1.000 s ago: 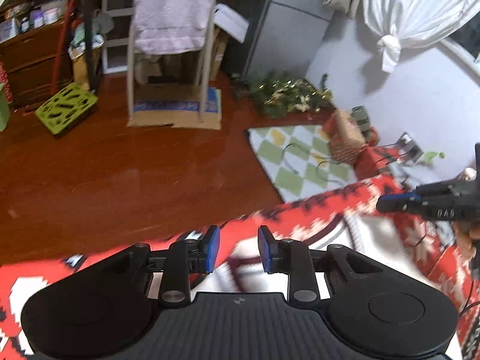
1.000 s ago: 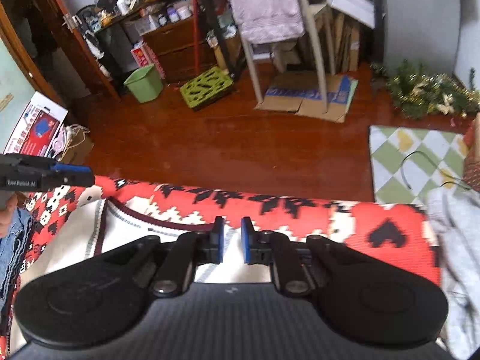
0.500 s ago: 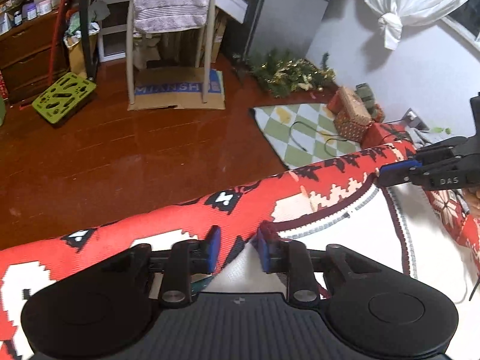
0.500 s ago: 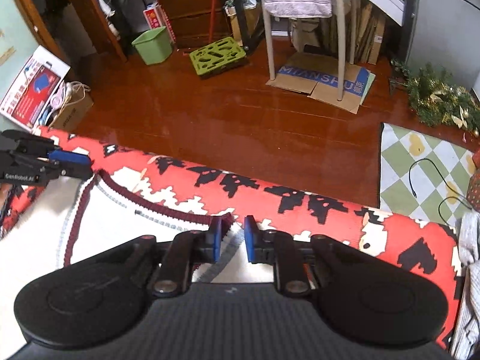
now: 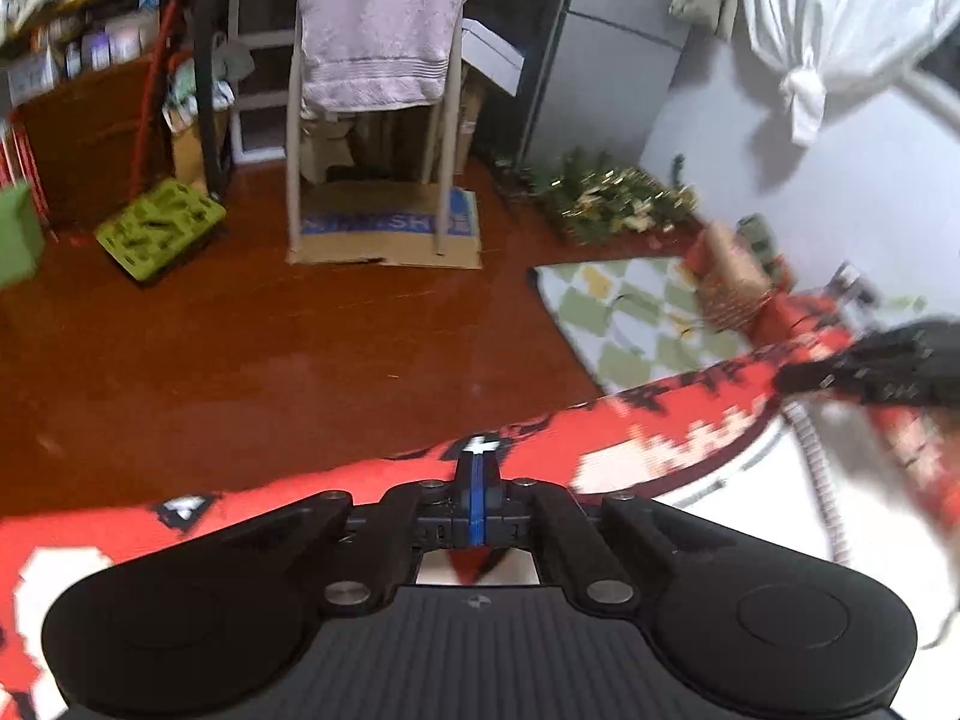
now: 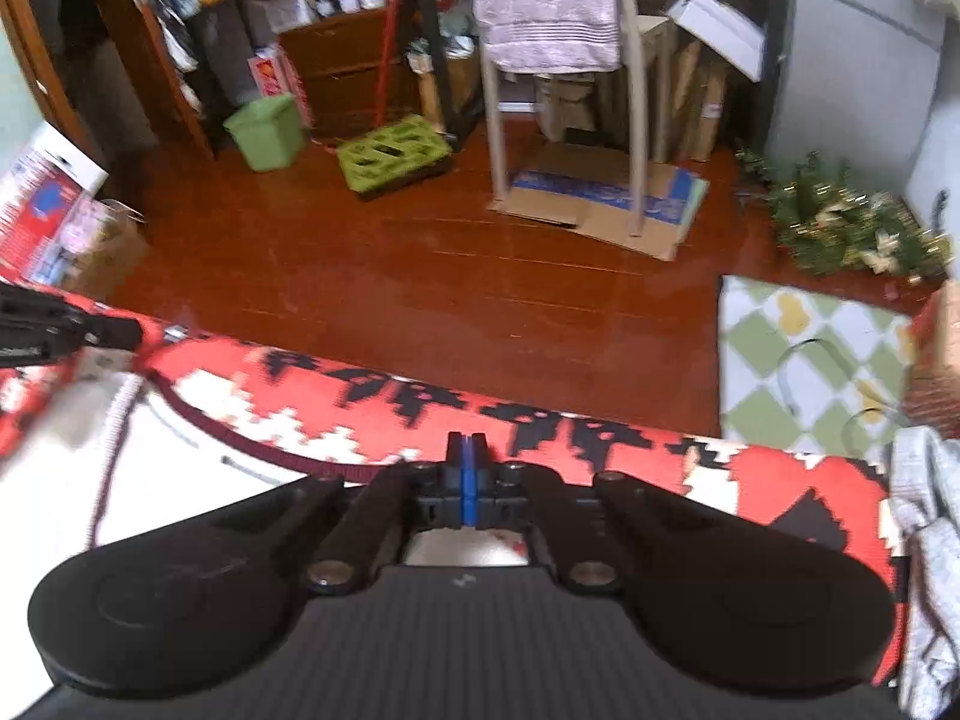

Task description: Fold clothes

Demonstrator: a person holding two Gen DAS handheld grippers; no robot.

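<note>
- Nearest in the left wrist view, the left gripper [image 5: 477, 501] has its blue pads pressed together; red cloth shows just beneath them, so it looks clamped on the edge of the garment [image 5: 750, 516], a white knit piece with a dark red trim.
- In the right wrist view, the right gripper [image 6: 463, 489] is likewise pinched together at the garment's trimmed edge; whether cloth sits between the pads is hard to tell, though white fabric shows right under them.
- The garment lies spread between the two grippers on a red patterned blanket [image 6: 600, 444] with black and white motifs; each gripper shows blurred at the side of the other's view.
- A grey cloth [image 6: 924, 516] lies bunched at the blanket's right end.
- Past the blanket is a glossy red-brown wooden floor [image 5: 270, 360], with a green-and-white checkered mat [image 6: 810, 354] that has a dark cord on it.
- Containers: a lime green slotted crate [image 6: 393, 156] lies tilted on the floor, and a green bin [image 6: 267, 132] stands near it; their contents are not visible.
- Farther off, a chair [image 6: 633, 120] draped with a pale pink towel [image 5: 378, 24] stands on flattened cardboard [image 5: 390, 234].
- A tinsel garland [image 5: 606, 198] lies by the wall, cluttered shelves [image 6: 312, 0] stand at the back, and a knotted white curtain [image 5: 834, 18] hangs at right.
</note>
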